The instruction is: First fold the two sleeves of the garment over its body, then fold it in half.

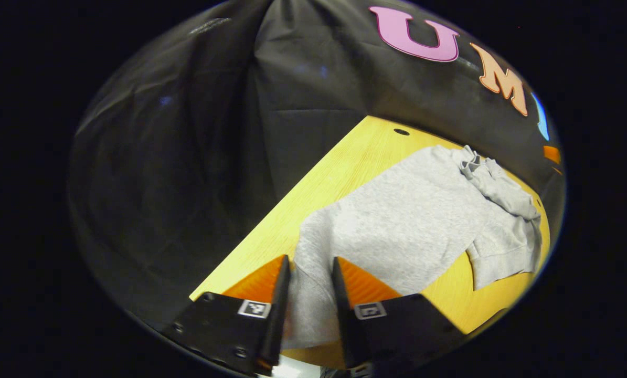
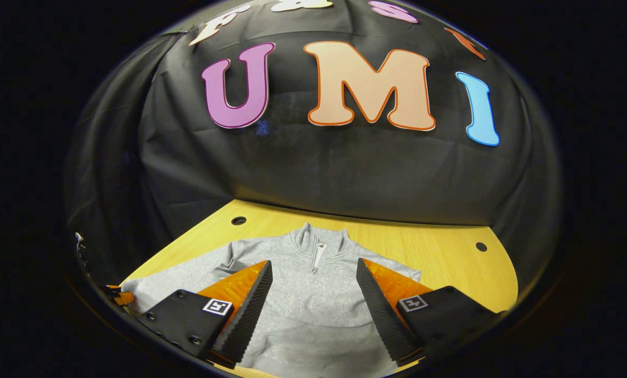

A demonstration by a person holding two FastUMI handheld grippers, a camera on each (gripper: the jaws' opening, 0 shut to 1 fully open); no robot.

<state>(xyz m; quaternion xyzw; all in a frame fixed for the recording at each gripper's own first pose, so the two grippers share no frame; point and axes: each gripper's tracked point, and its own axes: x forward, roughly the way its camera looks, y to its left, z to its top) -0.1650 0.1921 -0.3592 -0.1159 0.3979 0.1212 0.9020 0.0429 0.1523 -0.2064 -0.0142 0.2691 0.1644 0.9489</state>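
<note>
Garment (image 2: 313, 304) lies on table (image 2: 439, 252); we find one sleeve (image 1: 502, 189) folded at 2 o'clock, halving outstanding; left gripper (image 1: 311, 273) and right gripper (image 2: 313, 286) both spread apart.

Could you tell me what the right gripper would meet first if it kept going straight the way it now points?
Probably the grey garment lying flat on the yellow table: the open right gripper points at its chest, below the zip collar; depth is unclear.
</note>
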